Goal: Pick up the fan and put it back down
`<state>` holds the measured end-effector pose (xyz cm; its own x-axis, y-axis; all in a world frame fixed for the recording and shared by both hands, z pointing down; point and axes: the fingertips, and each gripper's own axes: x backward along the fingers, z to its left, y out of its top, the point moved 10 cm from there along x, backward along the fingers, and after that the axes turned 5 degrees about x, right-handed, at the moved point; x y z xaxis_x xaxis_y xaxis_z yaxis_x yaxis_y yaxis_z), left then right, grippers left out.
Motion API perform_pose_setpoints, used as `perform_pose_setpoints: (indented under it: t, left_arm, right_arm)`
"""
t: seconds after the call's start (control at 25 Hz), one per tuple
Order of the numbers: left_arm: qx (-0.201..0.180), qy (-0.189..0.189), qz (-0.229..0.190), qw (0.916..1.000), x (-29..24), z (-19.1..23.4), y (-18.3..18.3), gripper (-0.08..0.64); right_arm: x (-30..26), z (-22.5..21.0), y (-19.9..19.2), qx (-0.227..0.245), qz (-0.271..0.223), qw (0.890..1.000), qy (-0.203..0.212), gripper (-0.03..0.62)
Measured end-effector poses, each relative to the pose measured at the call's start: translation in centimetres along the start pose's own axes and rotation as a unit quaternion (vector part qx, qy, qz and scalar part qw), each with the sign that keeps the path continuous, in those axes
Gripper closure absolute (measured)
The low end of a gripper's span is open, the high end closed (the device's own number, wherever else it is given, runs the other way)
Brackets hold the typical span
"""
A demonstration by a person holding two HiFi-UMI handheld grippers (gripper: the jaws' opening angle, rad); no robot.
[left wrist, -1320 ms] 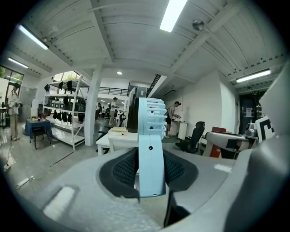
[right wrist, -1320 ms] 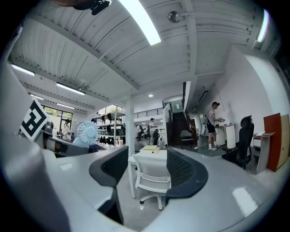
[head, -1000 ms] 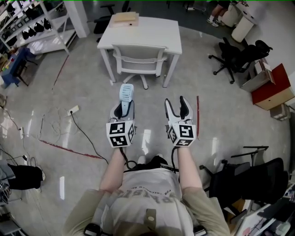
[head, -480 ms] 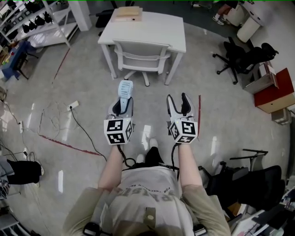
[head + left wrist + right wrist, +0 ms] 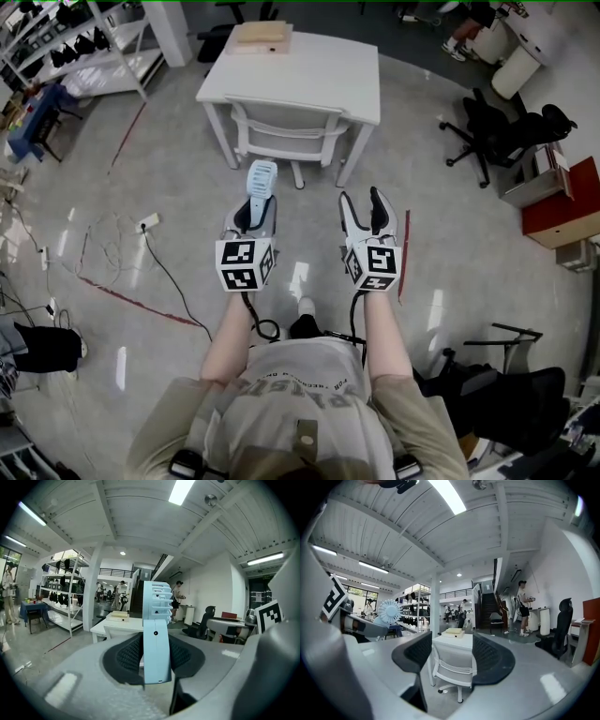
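Inspection finding: the pale blue plastic handheld fan (image 5: 261, 180) is off the floor, clamped by its flat handle in the left claw (image 5: 252, 212). Its slatted round head projects beyond the jaws toward the far white table (image 5: 309, 70). The right claw (image 5: 362, 208) is released, with nothing between its jaws.

Handling, as judged: light and rigid. The smooth handle may slip or pivot, and the thin grille looks fragile, so the handle is the proper hold.

Markings: no brand or label is legible on the fan. The print on the person's beige shirt (image 5: 300, 398) cannot be read.
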<state>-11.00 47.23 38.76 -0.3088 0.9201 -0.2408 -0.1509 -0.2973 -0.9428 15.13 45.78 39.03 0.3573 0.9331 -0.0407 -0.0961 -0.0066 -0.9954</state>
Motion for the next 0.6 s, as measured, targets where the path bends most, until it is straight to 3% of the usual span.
perform_pose_setpoints:
  t: [0.24, 0.6]
  left_arm:
    - [0.0, 0.004, -0.004, 1.0, -4.8, -1.1, 1.4, 0.434]
    - [-0.001, 0.021, -0.006, 0.9998, -8.3, -2.4, 1.7, 0.434]
  right_arm:
    - [-4.0, -3.4, 0.8, 0.026, -0.008, 0.999, 0.018, 0.341]
    - [-6.8, -7.0, 0.4, 0.024, -0.011, 0.999, 0.037, 0.341]
